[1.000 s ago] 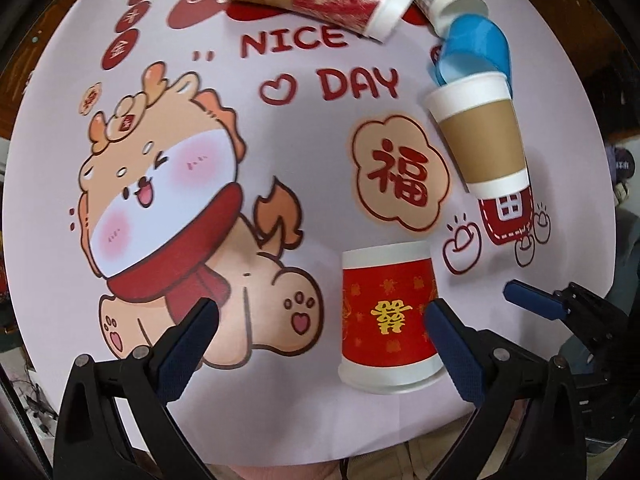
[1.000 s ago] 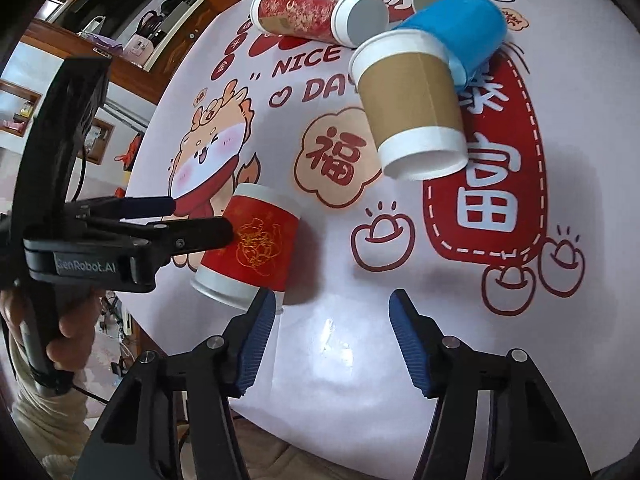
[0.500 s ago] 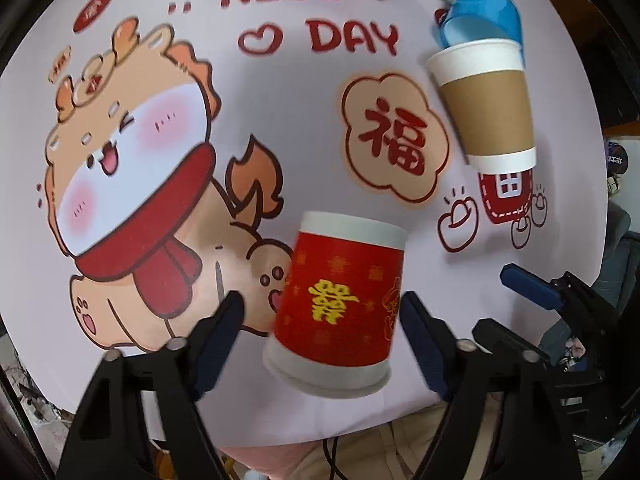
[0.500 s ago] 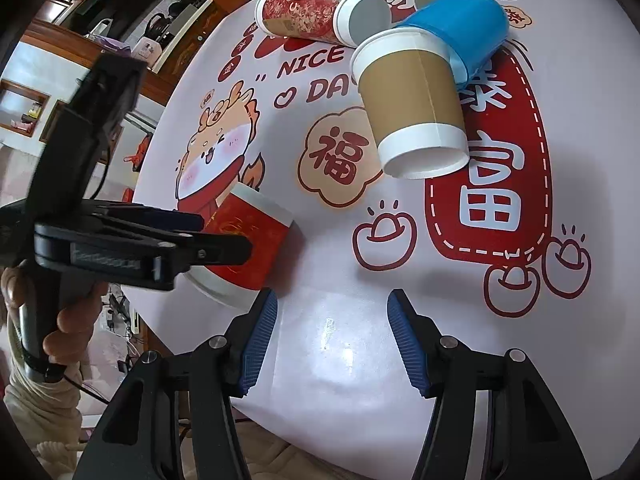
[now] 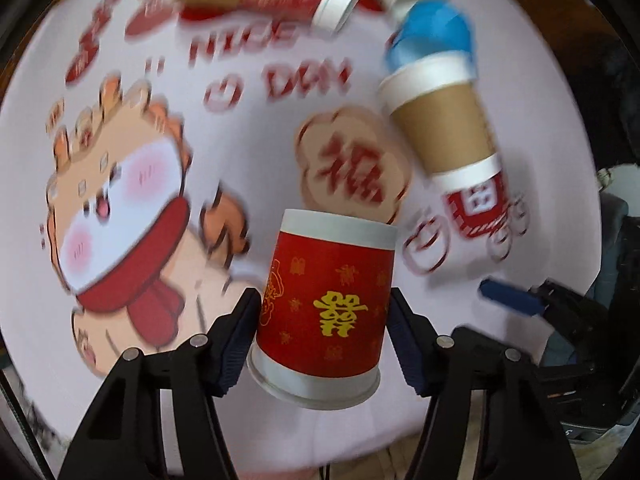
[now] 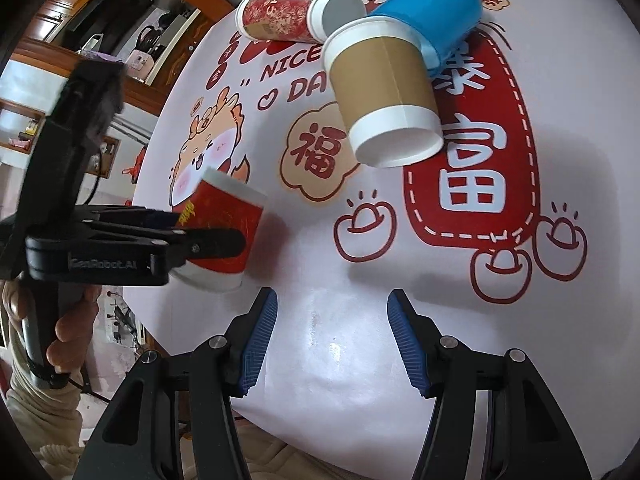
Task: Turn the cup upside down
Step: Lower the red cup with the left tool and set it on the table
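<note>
Where L gripper [image 5: 322, 334] clamps red cup [image 5: 326, 304]: printed tablecloth [image 6: 360, 312], wood cabinets [image 6: 100, 20] behind

On your bench [image 6: 520, 312] a brown cup [image 6: 384, 92] lies on its side against a blue cup [image 6: 436, 8]. Behind them lies a red patterned cup [image 6: 288, 20].

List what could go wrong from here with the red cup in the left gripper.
1. The left gripper pinches the red cup low on its thin paper wall, so squeezing could crush it or let it slip mid-flip.
2. The cup sits close to the table edge; a drop could send it off.
3. Swinging wide could knock the brown sleeved cup.
</note>
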